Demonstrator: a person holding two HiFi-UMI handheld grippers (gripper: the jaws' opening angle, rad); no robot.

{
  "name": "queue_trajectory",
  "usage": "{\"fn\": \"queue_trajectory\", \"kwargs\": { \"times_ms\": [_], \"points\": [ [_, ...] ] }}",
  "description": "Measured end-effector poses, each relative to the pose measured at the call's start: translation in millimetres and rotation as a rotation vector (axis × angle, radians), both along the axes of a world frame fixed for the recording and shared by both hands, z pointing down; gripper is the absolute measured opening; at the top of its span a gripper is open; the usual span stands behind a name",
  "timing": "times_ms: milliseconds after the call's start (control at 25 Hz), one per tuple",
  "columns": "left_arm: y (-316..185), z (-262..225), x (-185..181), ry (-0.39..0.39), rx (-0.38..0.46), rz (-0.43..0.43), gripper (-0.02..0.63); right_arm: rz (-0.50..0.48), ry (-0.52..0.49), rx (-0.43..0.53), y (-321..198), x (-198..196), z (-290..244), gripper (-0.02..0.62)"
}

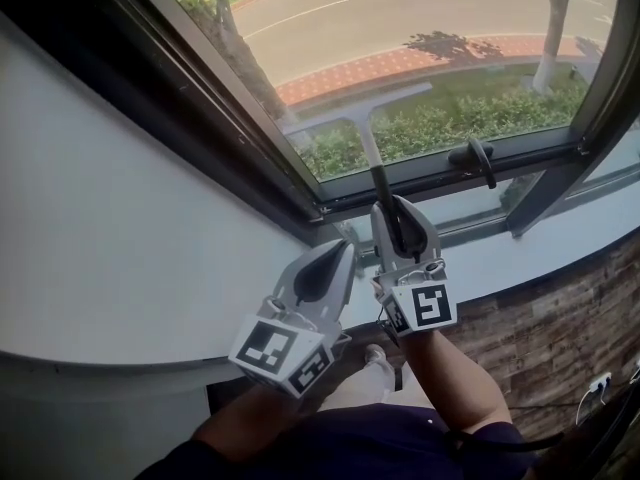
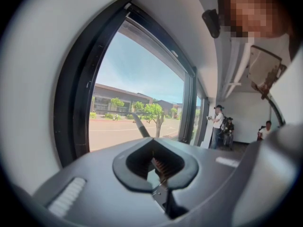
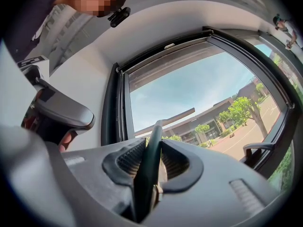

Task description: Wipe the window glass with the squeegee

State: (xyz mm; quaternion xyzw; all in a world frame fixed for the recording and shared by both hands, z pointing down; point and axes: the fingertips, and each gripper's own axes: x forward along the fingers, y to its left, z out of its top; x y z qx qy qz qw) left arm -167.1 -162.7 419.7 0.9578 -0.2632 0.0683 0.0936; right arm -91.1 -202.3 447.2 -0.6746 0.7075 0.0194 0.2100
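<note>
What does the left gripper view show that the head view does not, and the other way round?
Only the left gripper view: people further along the room, and the inside of the left gripper, shut and empty. Only the head view: the right gripper shut on the squeegee, its blade against the glass, a black window handle, a brick wall. Both: the window frame, the squeegee's handle, the road outside.

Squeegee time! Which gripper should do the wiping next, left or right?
Right, I'd say. The right gripper is clamped on the squeegee by its handle, with the blade up at the window glass. The left gripper is shut on nothing, lower down beside it.
</note>
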Motion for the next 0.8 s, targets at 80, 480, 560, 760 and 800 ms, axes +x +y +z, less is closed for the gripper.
{"fn": "queue_trajectory", "kwargs": {
  "times_ms": [80,480,560,760,800],
  "points": [
    [0,4,1,-0.003,-0.007,0.003,-0.006,-0.003,0.003,-0.012,-1,1,8,0.106],
    [-2,24,11,-0.034,-0.034,0.014,-0.006,-0.002,-0.025,-0.128,1,4,55,0.106],
    [-2,30,12,-0.045,-0.040,0.016,-0.006,0.002,-0.033,-0.146,2,7,65,0.106],
    [-3,41,16,-0.065,-0.057,0.016,-0.006,-0.014,-0.039,-0.130,2,9,83,0.106],
    [-3,44,16,-0.070,-0.061,0.016,-0.006,-0.015,-0.041,-0.128,2,10,86,0.106]
  ]
}}
